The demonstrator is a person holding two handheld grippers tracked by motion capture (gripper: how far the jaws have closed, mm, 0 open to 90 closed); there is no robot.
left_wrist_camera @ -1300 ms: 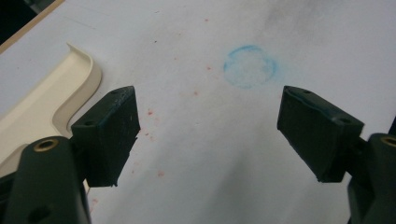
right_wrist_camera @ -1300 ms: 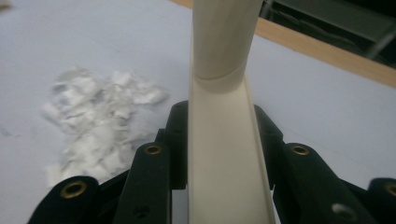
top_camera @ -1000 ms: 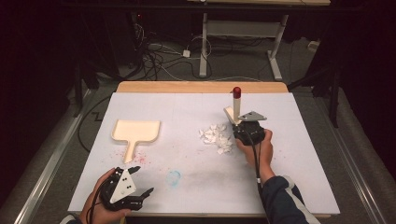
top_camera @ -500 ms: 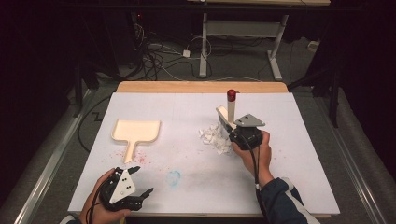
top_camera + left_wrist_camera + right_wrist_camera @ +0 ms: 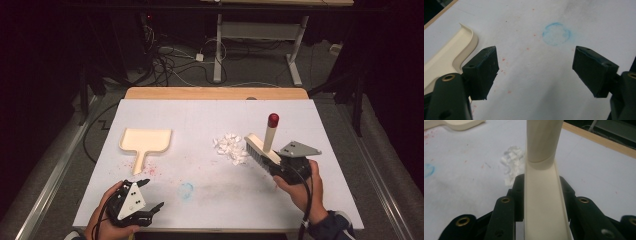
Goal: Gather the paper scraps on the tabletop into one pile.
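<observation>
Black jaws stand wide apart on my left gripper (image 5: 142,196), low over the white table (image 5: 200,130) near its front edge, with nothing between them but a faint blue ring (image 5: 556,33). My right gripper (image 5: 277,167) is clamped on the cream brush (image 5: 262,147); its bristles sit just beside the pile of white scraps (image 5: 231,148), and I cannot tell if they touch. In the right gripper view the brush hides part of that pile. Farther left lies the cream dustpan (image 5: 146,142), cut off in the left gripper view.
</observation>
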